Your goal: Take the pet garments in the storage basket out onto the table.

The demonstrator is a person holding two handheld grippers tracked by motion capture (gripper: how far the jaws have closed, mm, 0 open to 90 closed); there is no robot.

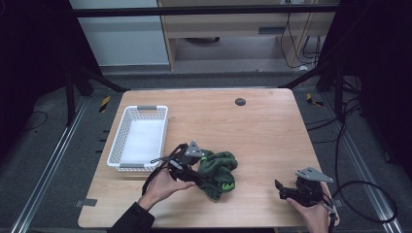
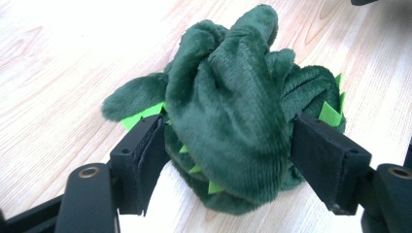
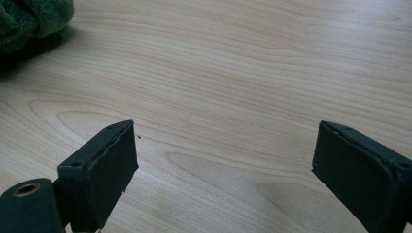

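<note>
A dark green plush toy [image 1: 221, 170] with bright green spikes lies crumpled on the wooden table [image 1: 252, 131], near the front middle. My left gripper [image 1: 198, 177] reaches into it from the left. In the left gripper view the toy [image 2: 228, 97] bulges between the two black jaws of that gripper [image 2: 227, 121], which stand wide on either side of it without squeezing it. My right gripper [image 1: 280, 191] rests near the front right corner, open and empty over bare wood [image 3: 223, 145]. In the right gripper view a corner of the toy [image 3: 29, 19] shows at the top left.
A white plastic basket [image 1: 138, 108] with a white sheet on its floor stands at the table's left side, just beyond my left hand. A small dark round disc [image 1: 240, 101] sits near the far edge. Cables trail on the floor to the right.
</note>
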